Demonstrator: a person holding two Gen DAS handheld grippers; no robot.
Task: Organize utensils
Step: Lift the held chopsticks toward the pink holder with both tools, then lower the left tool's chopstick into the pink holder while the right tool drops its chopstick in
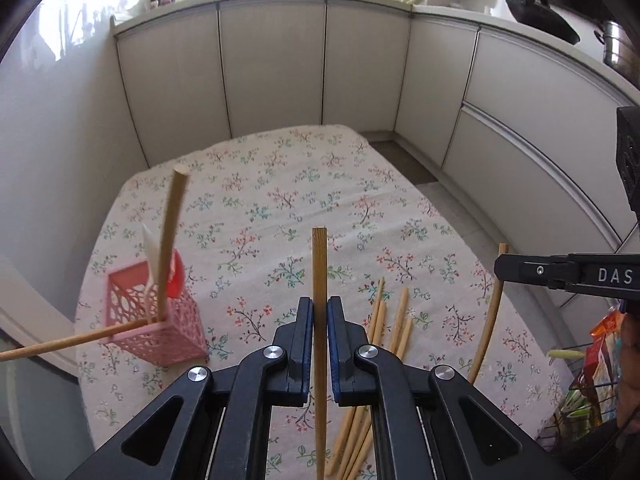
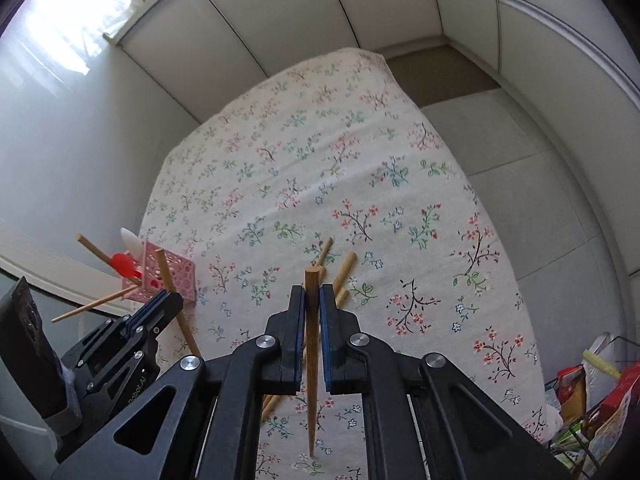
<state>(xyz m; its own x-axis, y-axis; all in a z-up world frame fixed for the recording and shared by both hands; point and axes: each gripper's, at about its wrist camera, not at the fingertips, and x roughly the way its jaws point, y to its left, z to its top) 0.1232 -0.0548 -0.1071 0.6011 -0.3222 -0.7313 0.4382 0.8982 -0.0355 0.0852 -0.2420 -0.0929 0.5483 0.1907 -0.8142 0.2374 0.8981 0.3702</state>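
Note:
My left gripper is shut on a square-ended wooden chopstick held upright above the table. My right gripper is shut on a round tapered chopstick, tip down. A pink lattice holder stands at the table's left edge with two chopsticks, a white spoon and a red spoon in it; it also shows in the right wrist view. Several loose chopsticks lie on the cloth under the grippers. The right gripper shows at right in the left wrist view, holding its chopstick.
The table has a floral cloth. White cabinets curve round the back and right. A wire basket of packets sits at the right. The left gripper appears at lower left in the right wrist view.

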